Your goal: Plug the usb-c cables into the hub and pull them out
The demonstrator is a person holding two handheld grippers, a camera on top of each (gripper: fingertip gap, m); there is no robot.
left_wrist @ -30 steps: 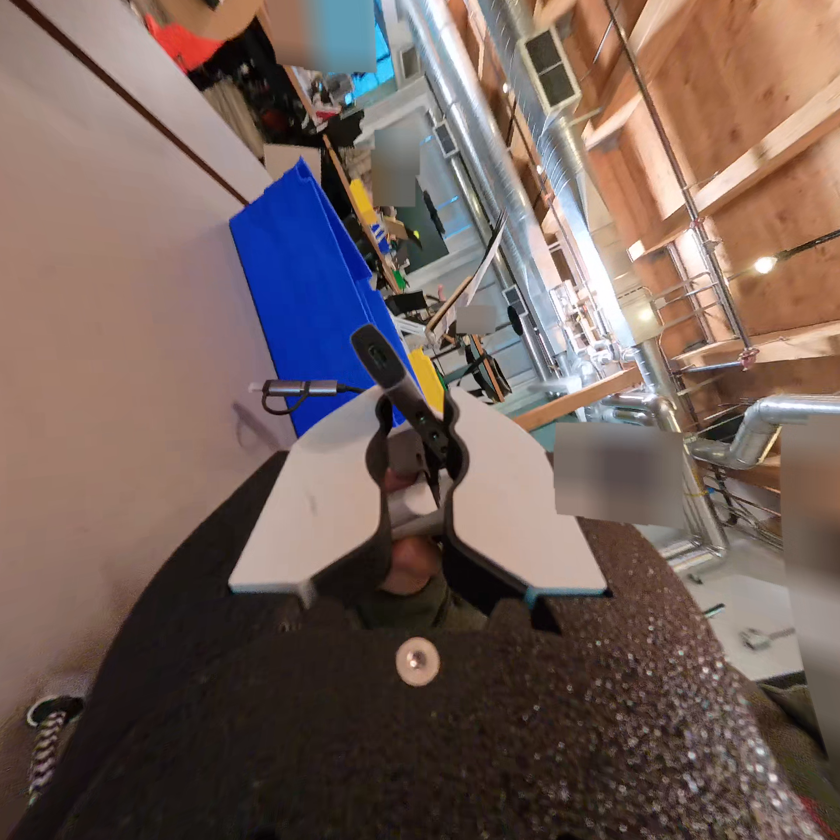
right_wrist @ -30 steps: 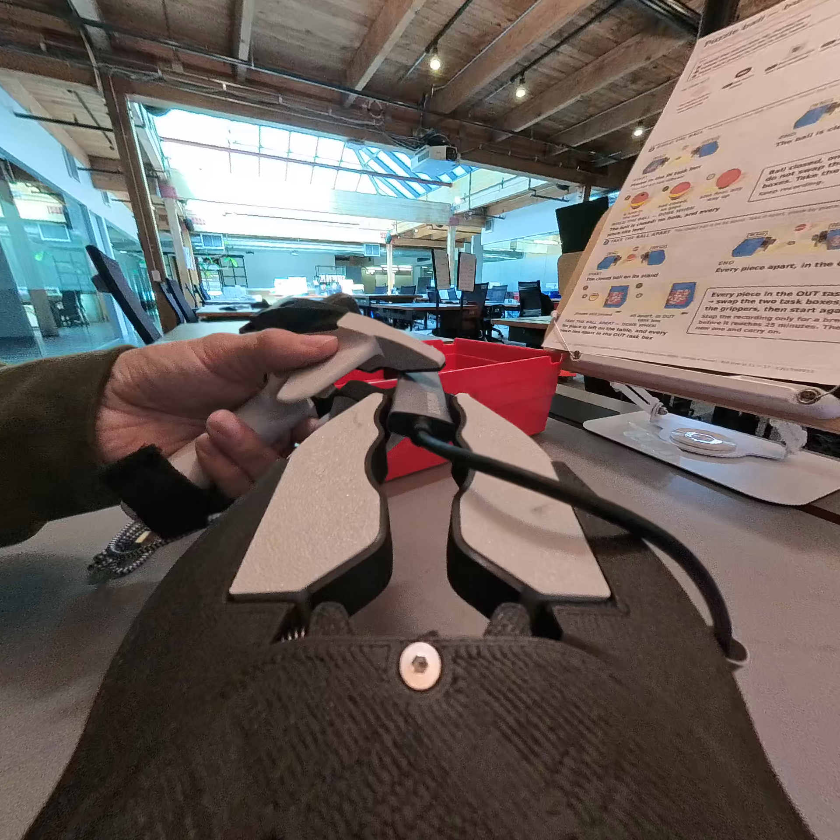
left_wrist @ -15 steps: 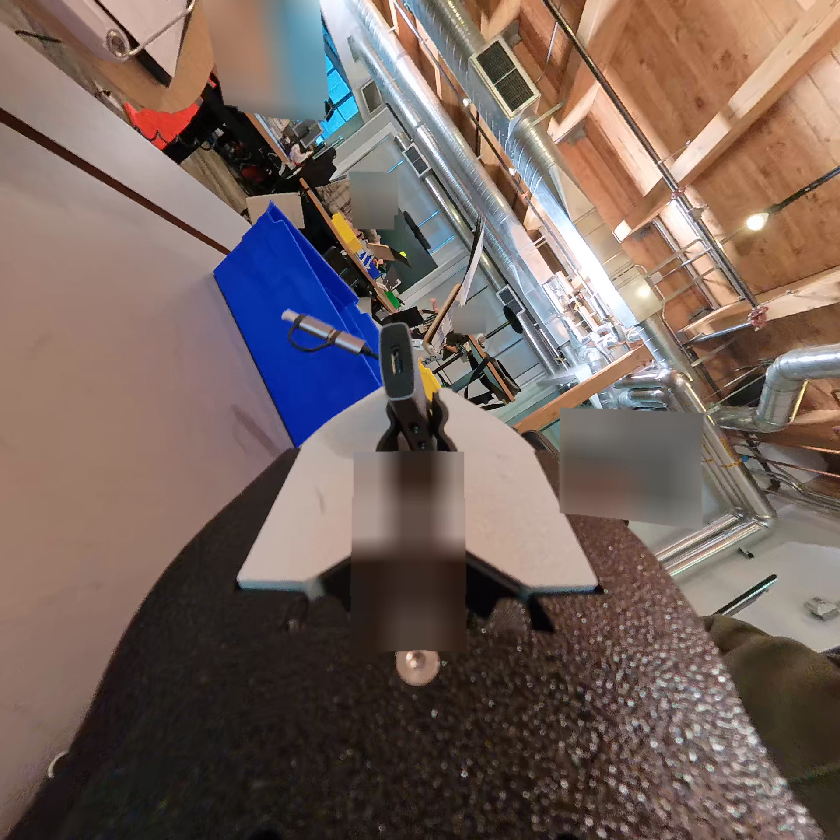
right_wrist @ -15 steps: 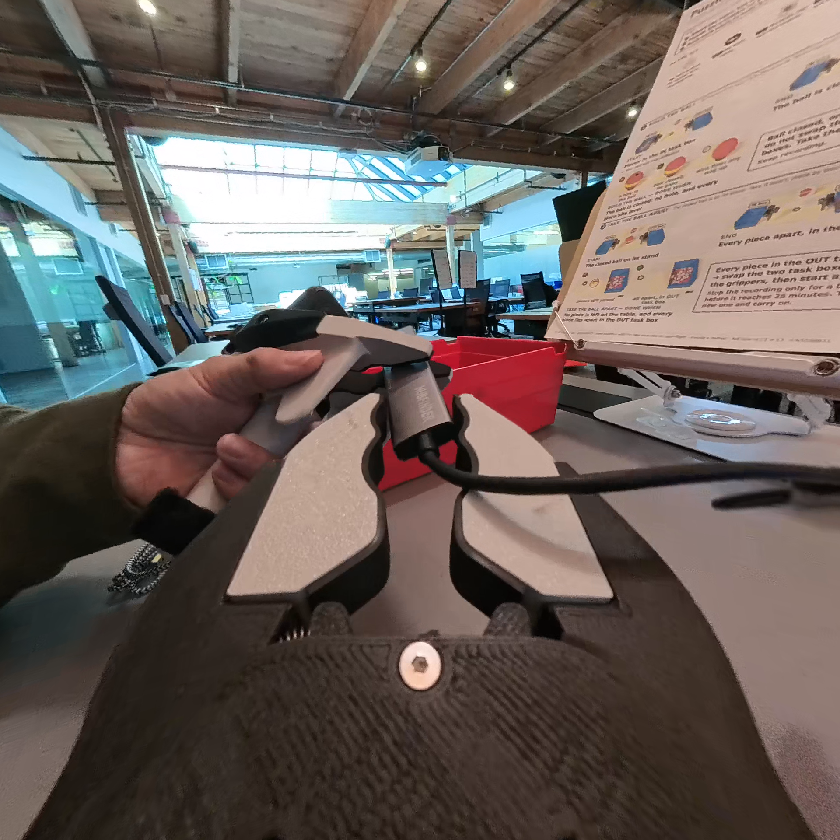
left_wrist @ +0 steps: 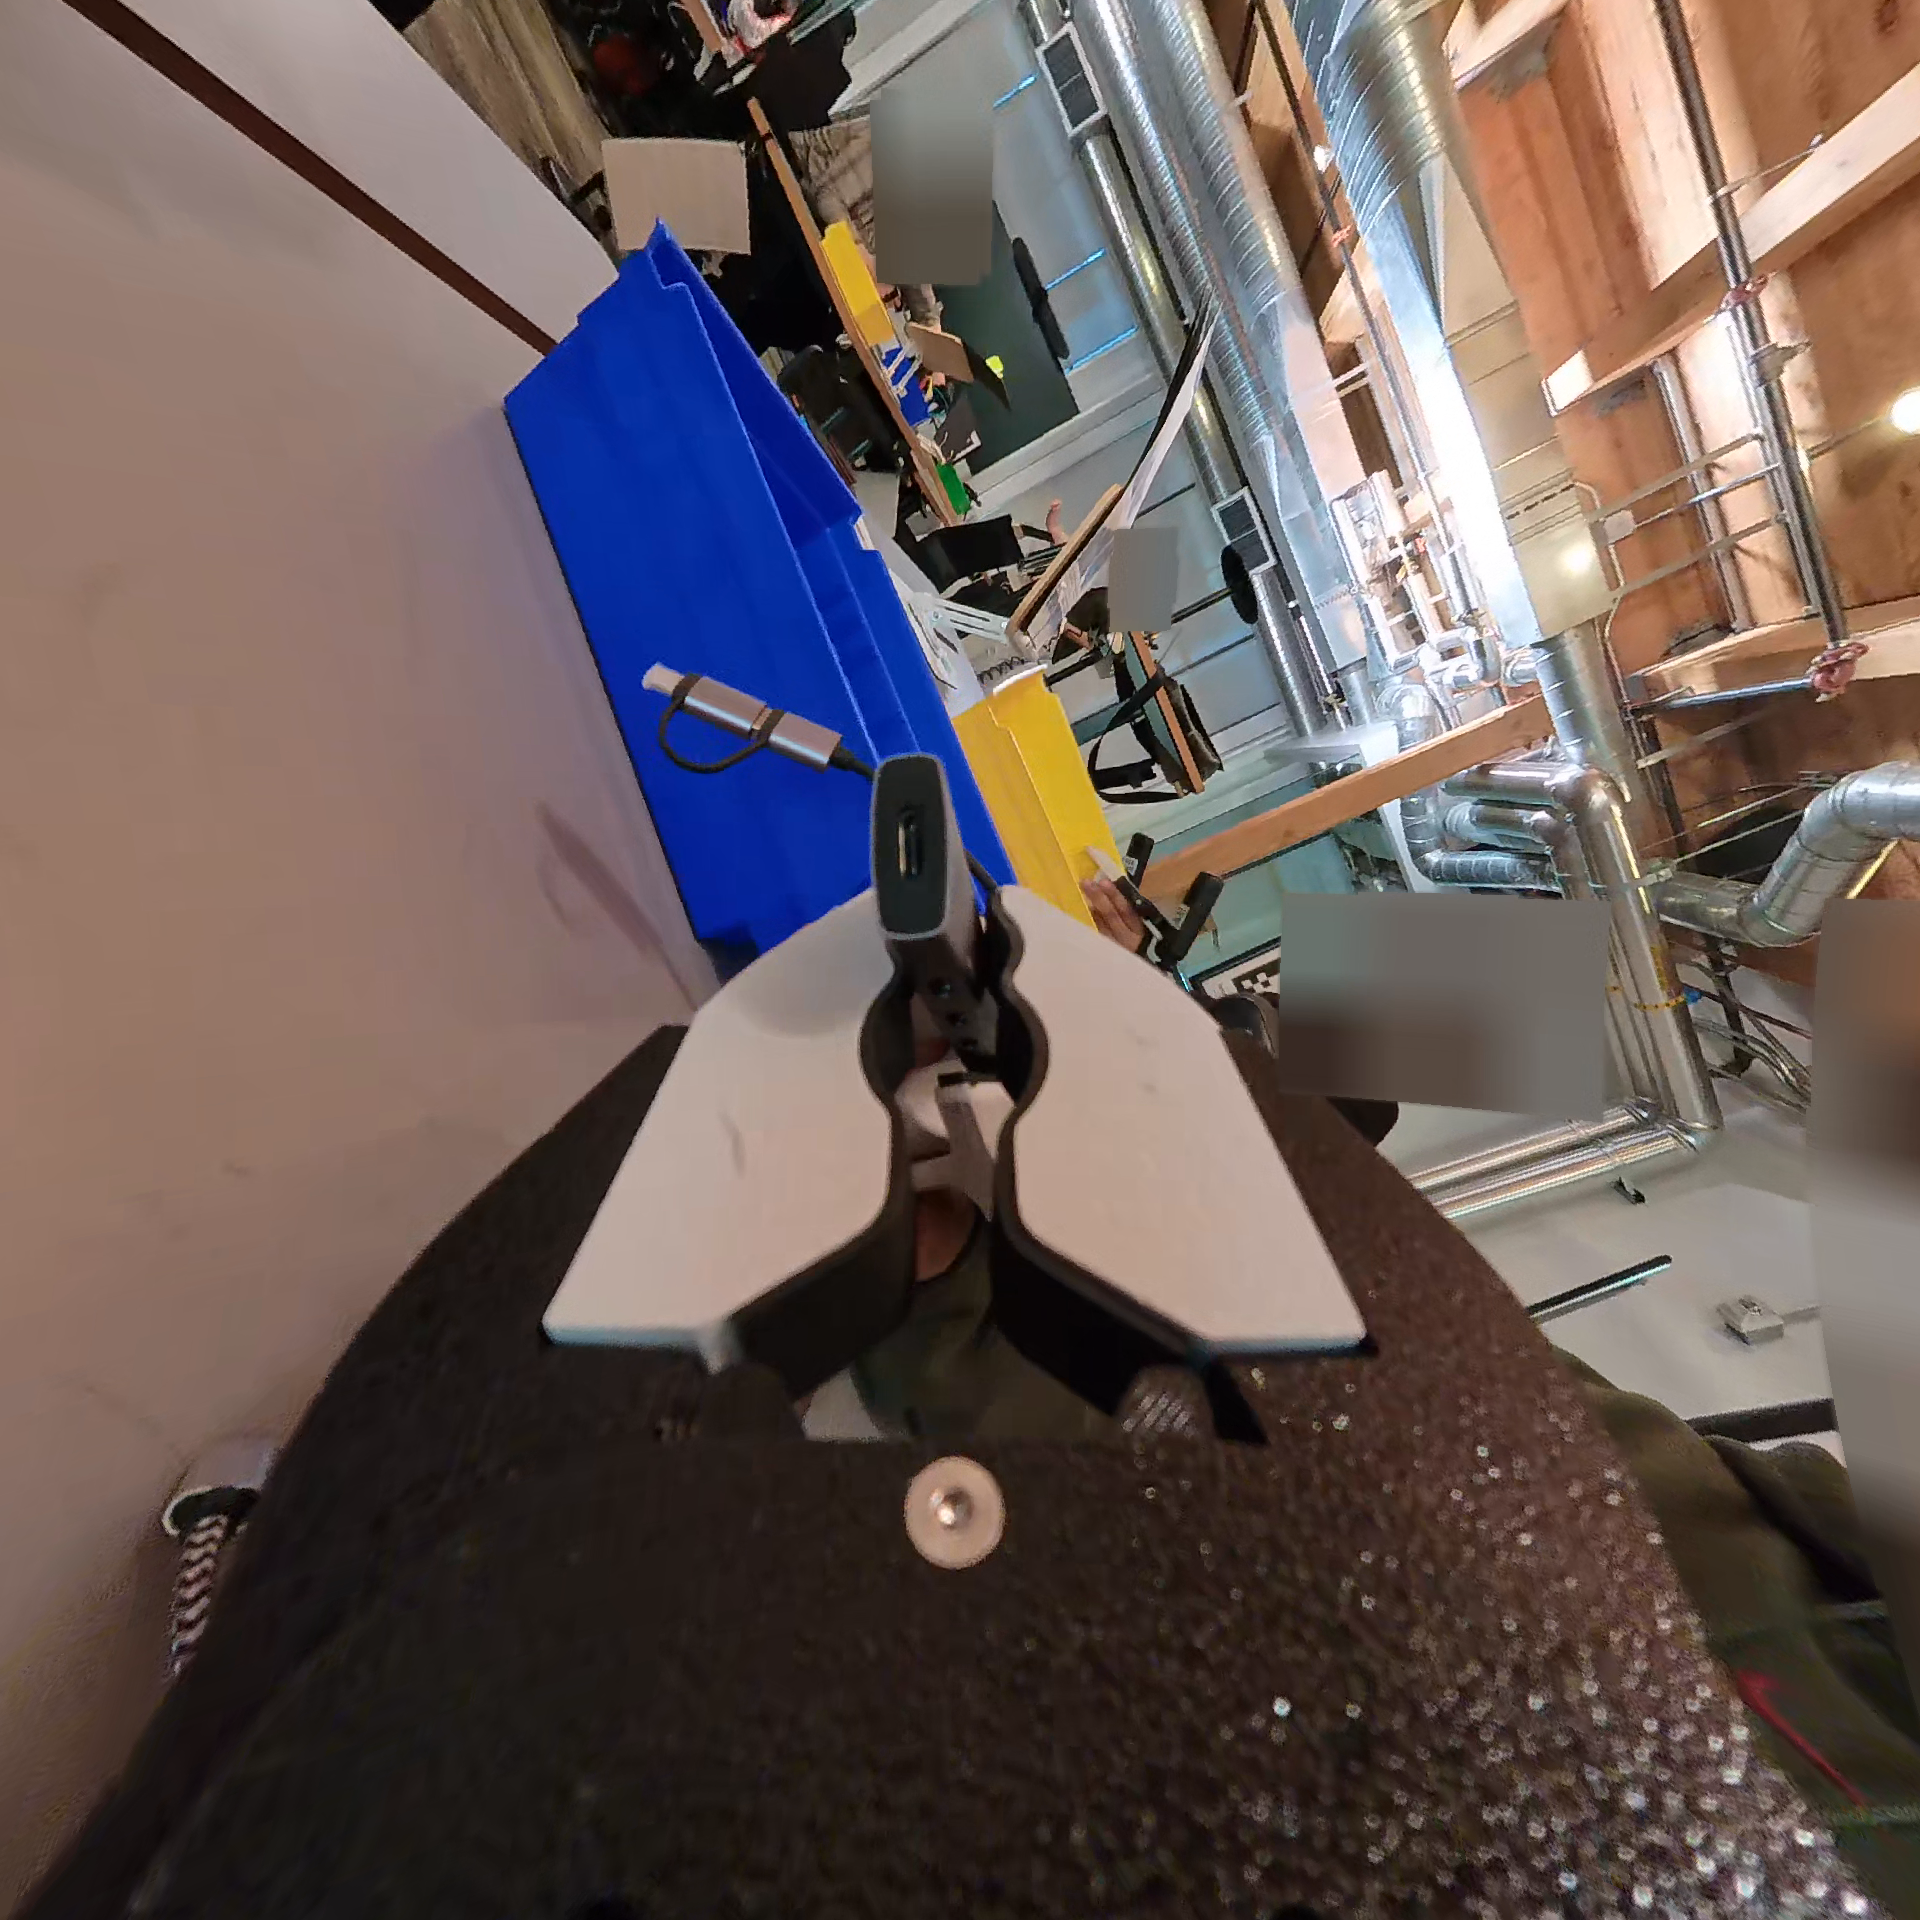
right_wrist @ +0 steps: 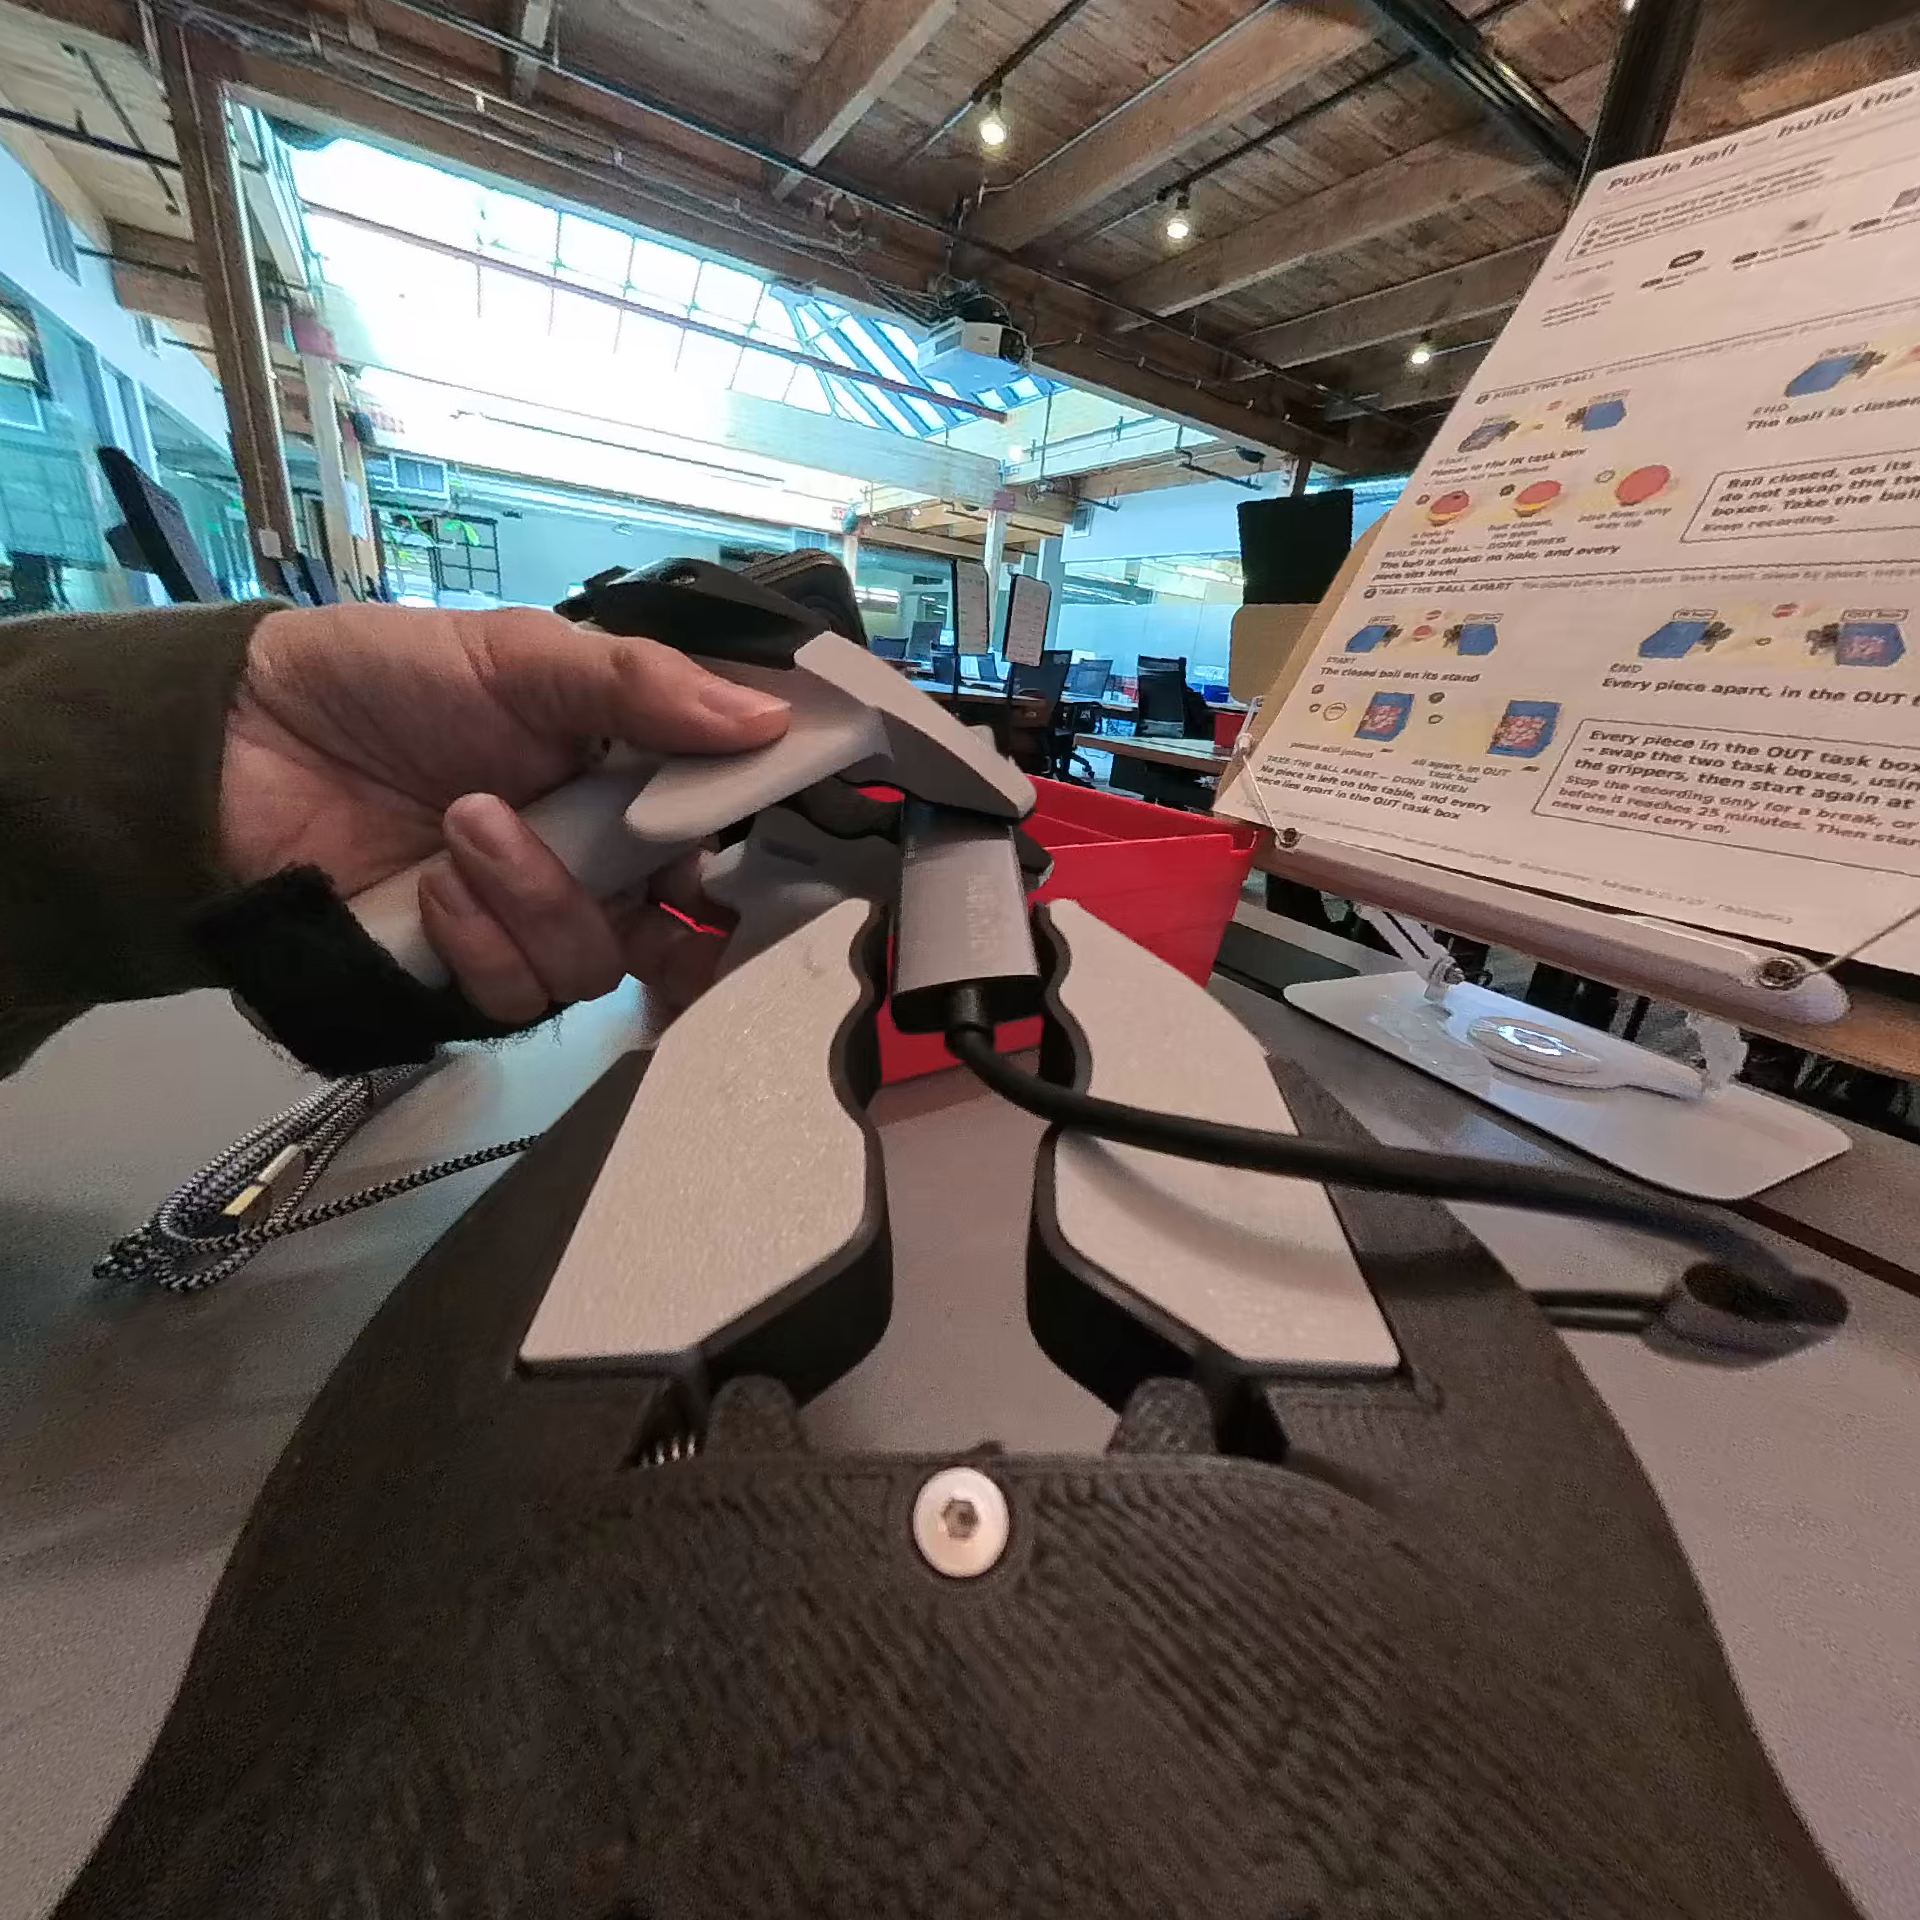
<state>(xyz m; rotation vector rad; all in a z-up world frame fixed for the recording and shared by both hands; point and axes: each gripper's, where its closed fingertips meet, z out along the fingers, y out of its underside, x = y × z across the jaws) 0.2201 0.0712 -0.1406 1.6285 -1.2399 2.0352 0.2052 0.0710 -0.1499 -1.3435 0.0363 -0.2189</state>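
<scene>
So the slim grey metal usb-c hub [left_wrist: 923, 871] is pinched between the fingers of the left gripper [left_wrist: 940, 971], with its dark port end poking out past the fingertips toward 12 o'clock in the left wrist view. A short black lead can be seen running off it to a small grey plug adapter [left_wrist: 740, 719] at about 10 o'clock, hanging in front of a blue plastic bin [left_wrist: 717, 582] that's parked on the pale grey table [left_wrist: 260, 727]. A yellow bin [left_wrist: 1023, 800] is tucked just behind the blue one.

In the right wrist view the same hub [right_wrist: 961, 906] is seen from the other side, sitting between the tips of the right gripper [right_wrist: 961, 935]. Its fingers are close around the hub body, but whether they're actually squeezing it can't be told from here. The thick black cable [right_wrist: 1351, 1158] is trailed out of the hub's near end toward 4 o'clock. The left gripper [right_wrist: 831, 748] is held by a bare hand [right_wrist: 447, 769] at 10 o'clock. A braided black-and-white usb-c cable [right_wrist: 239, 1205] is left lying loose on the table [right_wrist: 260, 1455] at 8 o'clock, not plugged into anything. A red plastic bin [right_wrist: 1132, 873] is parked behind the hub, and a printed instruction sheet on a stand [right_wrist: 1662, 582] is propped up at 2 o'clock.
</scene>
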